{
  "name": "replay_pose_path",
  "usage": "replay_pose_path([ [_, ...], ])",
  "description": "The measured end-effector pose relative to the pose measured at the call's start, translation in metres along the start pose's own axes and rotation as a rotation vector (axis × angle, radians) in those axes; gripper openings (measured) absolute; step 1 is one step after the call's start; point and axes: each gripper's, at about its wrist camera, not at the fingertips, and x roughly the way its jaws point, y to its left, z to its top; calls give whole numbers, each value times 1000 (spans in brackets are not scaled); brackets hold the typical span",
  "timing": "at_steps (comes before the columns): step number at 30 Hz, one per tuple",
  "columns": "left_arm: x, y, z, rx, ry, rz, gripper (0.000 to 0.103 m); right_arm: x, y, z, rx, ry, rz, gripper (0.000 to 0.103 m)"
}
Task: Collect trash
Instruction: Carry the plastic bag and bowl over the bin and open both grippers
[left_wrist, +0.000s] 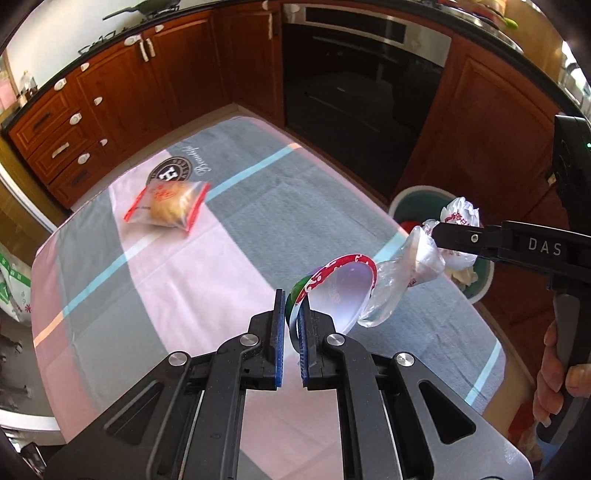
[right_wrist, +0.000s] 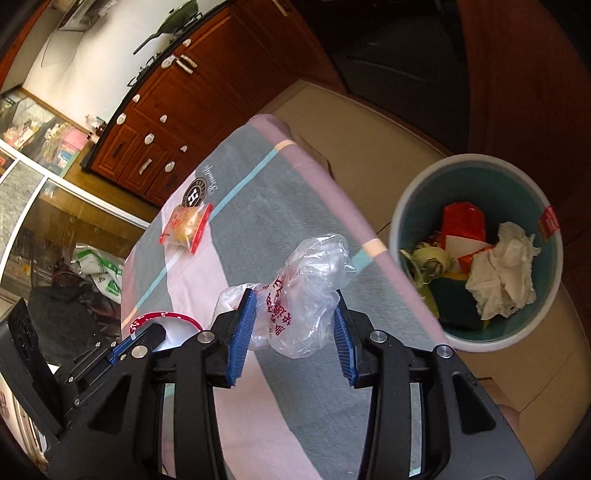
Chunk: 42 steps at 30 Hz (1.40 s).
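My left gripper (left_wrist: 293, 314) is shut on the red-and-white rim of a clear plastic lid (left_wrist: 341, 284) and holds it above the table. A crumpled clear plastic bag (left_wrist: 424, 254) with red print hangs from the lid toward the right. My right gripper (right_wrist: 293, 325) has the bag (right_wrist: 303, 295) between its blue pads (right_wrist: 243, 332); the jaws stand wide and the right pad looks clear of the bag. A sealed bag with a pastry (left_wrist: 168, 208) lies on the far left of the table; it also shows in the right wrist view (right_wrist: 186, 227).
A teal trash bin (right_wrist: 413, 206) with paper, peels and red scraps stands on the floor right of the table. The tablecloth (left_wrist: 166, 280) is pink and grey striped. Wooden cabinets (left_wrist: 122, 85) and a black oven (left_wrist: 354, 77) are behind.
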Motion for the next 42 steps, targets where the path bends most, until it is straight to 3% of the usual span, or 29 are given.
replay_pose_path([
  [8,15,-42,11,36,38,-7,7,-48,-82,9,110,-82,-11,39],
  [15,24,-87,23,113,65,-59,7,-80,-144,22,220,-164,-31,39],
  [28,76,-173,48,214,137,-193,9,-82,-187,35,292,-179,-74,39],
  [29,82,-178,50,212,151,-201,12,-81,-190,36,295,-178,-80,39],
  [31,91,-183,53,203,167,-219,50,-80,-192,37,302,-174,-89,39],
  [32,94,-185,53,203,160,-212,56,-78,-194,38,305,-171,-92,40],
  [39,105,-179,52,186,166,-200,86,-63,-203,42,316,-143,-105,41],
  [42,104,-174,51,183,163,-196,94,-55,-203,44,319,-129,-105,42],
])
